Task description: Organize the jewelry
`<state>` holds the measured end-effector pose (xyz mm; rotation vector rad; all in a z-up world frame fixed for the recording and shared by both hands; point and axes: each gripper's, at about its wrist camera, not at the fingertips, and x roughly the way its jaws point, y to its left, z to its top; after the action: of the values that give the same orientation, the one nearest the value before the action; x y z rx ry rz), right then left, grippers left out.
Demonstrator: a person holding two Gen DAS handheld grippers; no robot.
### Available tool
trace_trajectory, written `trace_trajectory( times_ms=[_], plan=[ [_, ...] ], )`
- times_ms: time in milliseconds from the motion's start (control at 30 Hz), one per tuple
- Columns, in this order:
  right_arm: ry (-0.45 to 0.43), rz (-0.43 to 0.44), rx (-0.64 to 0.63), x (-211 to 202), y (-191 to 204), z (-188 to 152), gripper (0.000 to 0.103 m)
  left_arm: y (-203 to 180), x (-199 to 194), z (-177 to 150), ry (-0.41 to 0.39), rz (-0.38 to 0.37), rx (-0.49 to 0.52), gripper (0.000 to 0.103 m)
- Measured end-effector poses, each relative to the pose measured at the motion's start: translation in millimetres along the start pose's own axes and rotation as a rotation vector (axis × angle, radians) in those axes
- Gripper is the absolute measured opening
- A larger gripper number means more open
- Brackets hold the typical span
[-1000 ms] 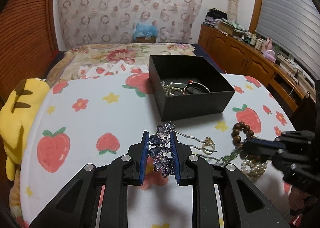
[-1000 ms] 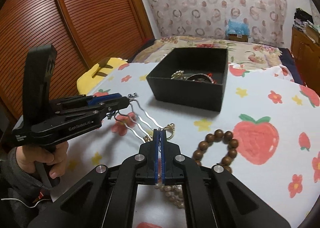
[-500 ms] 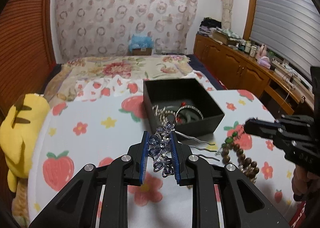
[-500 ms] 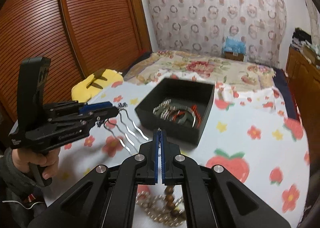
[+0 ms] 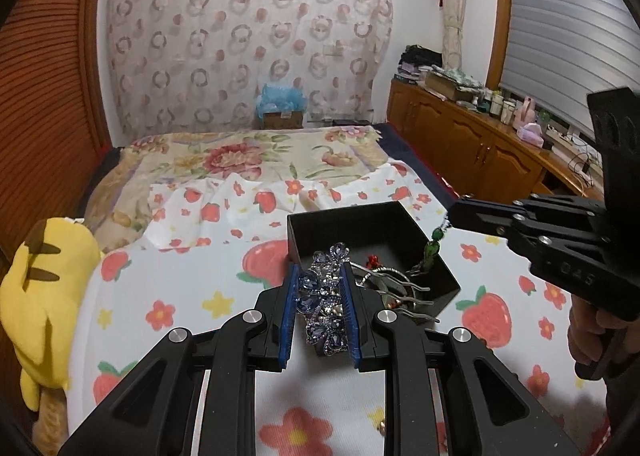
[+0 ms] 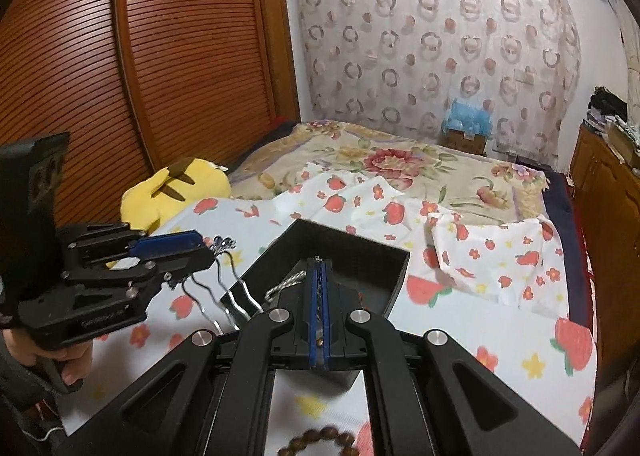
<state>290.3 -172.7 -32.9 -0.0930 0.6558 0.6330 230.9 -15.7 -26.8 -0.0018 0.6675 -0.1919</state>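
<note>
Blue-gem hair comb (image 5: 326,302) sits clamped between the left jaws — above the black box (image 5: 400,224)

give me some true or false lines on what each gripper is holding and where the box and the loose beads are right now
1. The left gripper is clamped on a blue jewelled hair comb. True.
2. The black box is empty. False: jewelry already lies inside it.
3. The right gripper is wide open. False: its pads are nearly together, pinching a thin chain with a green bead dangling over the box.
4. A brown bead bracelet lies on the cloth outside the box. True.
5. The yellow plush toy sits inside the box. False: it is at the table's edge.
</note>
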Motion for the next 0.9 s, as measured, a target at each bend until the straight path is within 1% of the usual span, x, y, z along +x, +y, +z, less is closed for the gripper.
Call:
trace_trajectory(
  times_ms=[200, 400, 567, 667, 767, 900],
  plan=[
    [0.032, -0.004, 0.004, 29.8, -14.1, 9.8, 0.004, -1.2, 17.6, 7.0, 0.016, -0.001, 0.011, 0.019],
    [0.043, -0.013, 0.013, 36.5, -19.9, 8.9, 0.004, -4.5, 27.8, 9.6, 0.026, -0.009, 0.022, 0.019],
    [0.049, -0.017, 0.009, 34.3, -20.3, 3.8, 0.006, -7.1, 39.6, 14.7, 0.038, -0.019, 0.027, 0.019],
    [0.051, -0.034, -0.005, 31.5, -19.6, 5.1, 0.007, -7.7, 45.8, 16.4, 0.045, -0.022, 0.027, 0.019],
    [0.04, -0.041, 0.013, 23.5, -23.3, 4.4, 0.007, -8.1, 51.4, 18.5, 0.052, -0.025, 0.029, 0.019],
    [0.038, -0.054, 0.048, 9.8, -29.1, -6.4, 0.007, -10.7, 58.1, 21.1, 0.059, -0.029, 0.036, 0.019]
  ],
)
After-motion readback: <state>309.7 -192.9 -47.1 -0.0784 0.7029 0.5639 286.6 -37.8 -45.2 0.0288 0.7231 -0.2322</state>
